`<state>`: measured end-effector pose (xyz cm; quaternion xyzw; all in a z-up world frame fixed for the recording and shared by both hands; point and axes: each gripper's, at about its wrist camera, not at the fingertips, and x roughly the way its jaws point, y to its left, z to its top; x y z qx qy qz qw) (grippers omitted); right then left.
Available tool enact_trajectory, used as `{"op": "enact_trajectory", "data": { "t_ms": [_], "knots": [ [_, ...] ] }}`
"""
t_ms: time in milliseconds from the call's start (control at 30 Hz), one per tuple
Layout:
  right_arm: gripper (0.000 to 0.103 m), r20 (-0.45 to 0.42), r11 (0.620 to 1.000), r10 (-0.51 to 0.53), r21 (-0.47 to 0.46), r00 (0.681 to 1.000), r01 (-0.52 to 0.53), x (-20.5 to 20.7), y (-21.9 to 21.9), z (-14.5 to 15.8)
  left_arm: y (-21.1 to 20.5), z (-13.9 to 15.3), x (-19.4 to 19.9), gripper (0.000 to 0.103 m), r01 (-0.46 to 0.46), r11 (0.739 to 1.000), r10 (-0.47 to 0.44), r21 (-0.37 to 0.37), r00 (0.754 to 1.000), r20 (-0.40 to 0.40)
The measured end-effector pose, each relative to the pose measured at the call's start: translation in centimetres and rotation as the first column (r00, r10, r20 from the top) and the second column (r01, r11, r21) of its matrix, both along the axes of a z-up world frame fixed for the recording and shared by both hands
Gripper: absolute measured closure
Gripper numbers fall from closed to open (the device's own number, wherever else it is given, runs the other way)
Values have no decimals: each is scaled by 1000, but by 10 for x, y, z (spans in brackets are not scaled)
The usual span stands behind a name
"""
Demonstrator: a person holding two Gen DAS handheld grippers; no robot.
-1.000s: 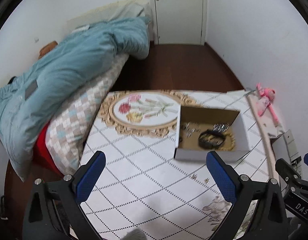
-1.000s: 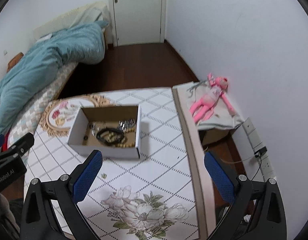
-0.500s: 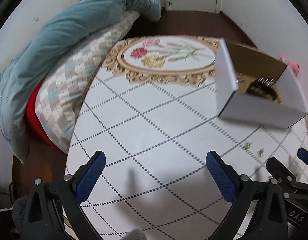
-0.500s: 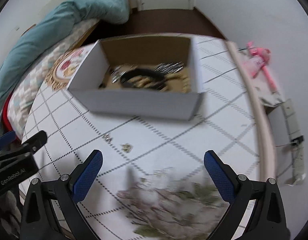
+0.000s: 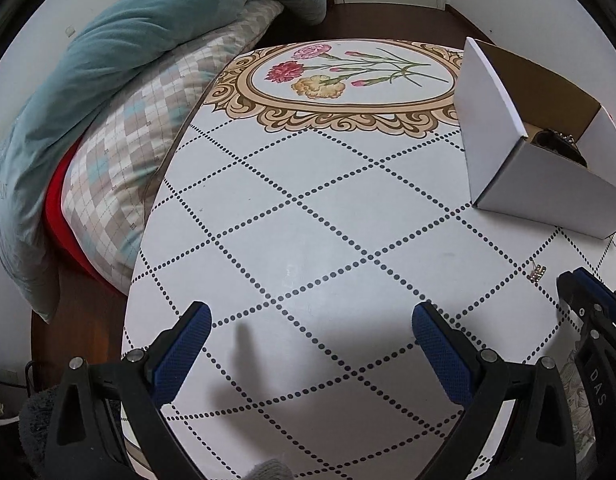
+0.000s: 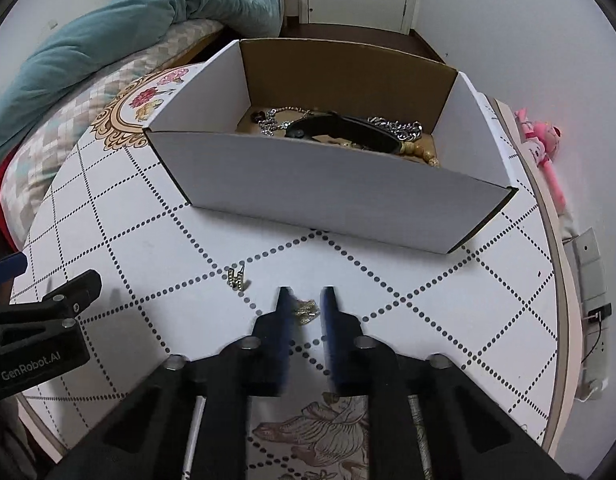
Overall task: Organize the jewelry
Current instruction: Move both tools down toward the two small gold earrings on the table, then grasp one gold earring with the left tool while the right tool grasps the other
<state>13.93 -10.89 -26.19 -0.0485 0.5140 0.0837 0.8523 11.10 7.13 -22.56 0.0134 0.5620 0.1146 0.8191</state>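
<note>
Jaws of the right gripper (image 6: 306, 300) have just been closing around a small gold earring (image 6: 307, 307) on the white dotted-lattice tabletop (image 6: 148, 240), low in the frame; whether the pads press it I cannot tell. A second gold earring (image 6: 237, 278) lies just left. The white cardboard box (image 6: 328, 184) of chains sits above. Left gripper (image 5: 308, 320) jaws stand wide apart over bare table.

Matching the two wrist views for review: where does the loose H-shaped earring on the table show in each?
Left wrist: H-shaped earring at far right, below the white box, beside the right gripper.
Right wrist: earring left of centre, between box and left gripper.
Shared landmark: the white box.
</note>
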Motion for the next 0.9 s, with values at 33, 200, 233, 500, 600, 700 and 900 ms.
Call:
{"op": "enact_trajectory", "data": {
  "t_ms": [33,200,233,500,600,700,900],
  "knots": [
    [90,0,1000,4,2,1000,-4,0,-1,0,-3,1,0,0,6,1000,-6,0,1000,5],
    [92,-8,999,-27,46,1000,27,-1,-18,5,-24,9,1,0,47,999,-47,-24,998,32],
    [92,-6,998,-37,54,999,37,-2,-24,7,-28,9,2,0,53,998,-52,-33,998,34],
    [92,-41,974,-198,105,979,201,-9,-96,12,-84,4,13,1,158,980,-153,-123,987,43],
    [92,-56,962,-244,113,968,249,-10,-115,7,-98,1,15,3,196,975,-191,-106,980,52],
    [92,-56,956,-264,116,963,269,-12,-125,6,-108,-2,16,24,222,972,-218,-83,975,52],
    [94,-46,955,-269,115,962,273,-9,-126,4,-109,-3,18,75,242,964,-234,-110,969,78]
  ]
}}
